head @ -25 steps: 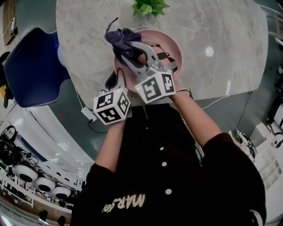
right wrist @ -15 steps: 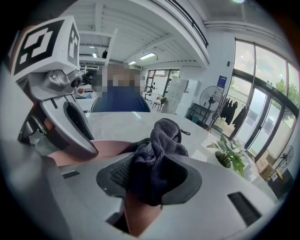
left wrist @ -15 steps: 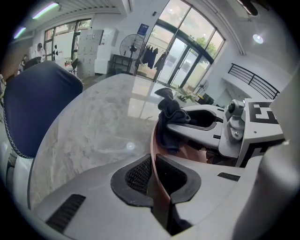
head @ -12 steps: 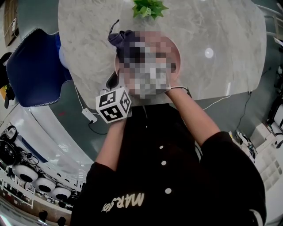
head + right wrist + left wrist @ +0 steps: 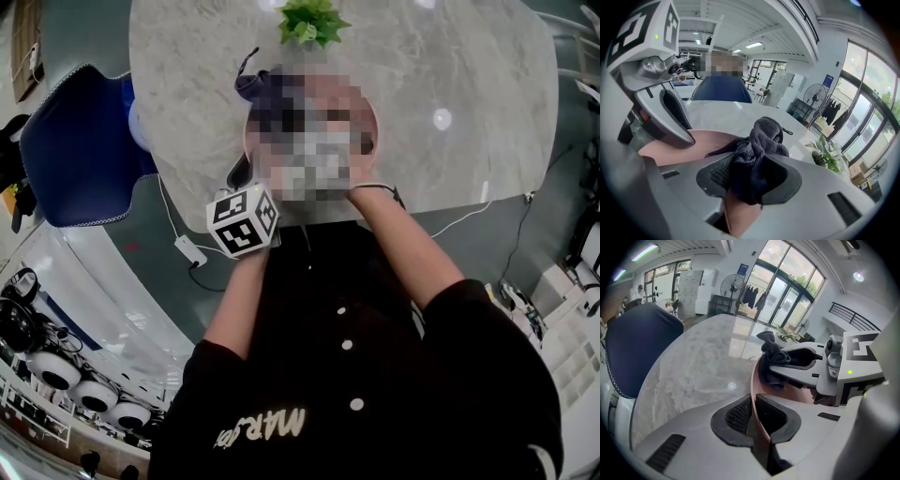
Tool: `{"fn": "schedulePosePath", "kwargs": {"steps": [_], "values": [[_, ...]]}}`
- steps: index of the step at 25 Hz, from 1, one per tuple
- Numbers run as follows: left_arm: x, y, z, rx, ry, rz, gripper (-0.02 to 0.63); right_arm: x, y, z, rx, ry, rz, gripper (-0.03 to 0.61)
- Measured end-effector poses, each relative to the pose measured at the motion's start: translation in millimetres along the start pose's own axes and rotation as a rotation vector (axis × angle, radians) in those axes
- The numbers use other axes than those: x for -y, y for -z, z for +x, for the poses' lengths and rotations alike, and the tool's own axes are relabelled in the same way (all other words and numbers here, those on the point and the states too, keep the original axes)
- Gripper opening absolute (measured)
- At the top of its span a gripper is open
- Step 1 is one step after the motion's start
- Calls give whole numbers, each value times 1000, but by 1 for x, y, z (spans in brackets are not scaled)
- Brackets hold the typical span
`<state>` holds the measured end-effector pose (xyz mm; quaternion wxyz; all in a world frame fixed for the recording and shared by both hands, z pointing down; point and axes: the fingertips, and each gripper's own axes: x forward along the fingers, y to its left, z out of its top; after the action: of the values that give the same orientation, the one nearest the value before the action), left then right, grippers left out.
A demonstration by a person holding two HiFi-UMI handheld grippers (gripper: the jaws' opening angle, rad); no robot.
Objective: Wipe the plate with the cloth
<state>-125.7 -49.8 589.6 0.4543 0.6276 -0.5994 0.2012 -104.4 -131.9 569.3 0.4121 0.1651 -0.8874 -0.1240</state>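
Jaws: L gripper (image 5: 753,417) clamps plate (image 5: 753,378) rim; R gripper (image 5: 747,182) grips cloth (image 5: 758,140)

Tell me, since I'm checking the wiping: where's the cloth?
Right gripper view, centre: the dark cloth is clamped in the right hand-held gripper, over the pink plate.

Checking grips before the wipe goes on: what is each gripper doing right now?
Left gripper: shut on the pink plate, at its rim.
Right gripper: shut on the dark cloth.
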Motion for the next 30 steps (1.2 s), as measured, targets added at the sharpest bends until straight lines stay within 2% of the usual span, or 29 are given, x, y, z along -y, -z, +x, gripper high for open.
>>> {"fn": "schedulePosePath", "kwargs": {"steps": [14,30], "values": [[-1,0,-1,11,-19,-6,44,20,25,-11,-71,38,68,141],[-1,1,0,20,-27,-38,44,35,58,-29,-157,59,88,141]]}}
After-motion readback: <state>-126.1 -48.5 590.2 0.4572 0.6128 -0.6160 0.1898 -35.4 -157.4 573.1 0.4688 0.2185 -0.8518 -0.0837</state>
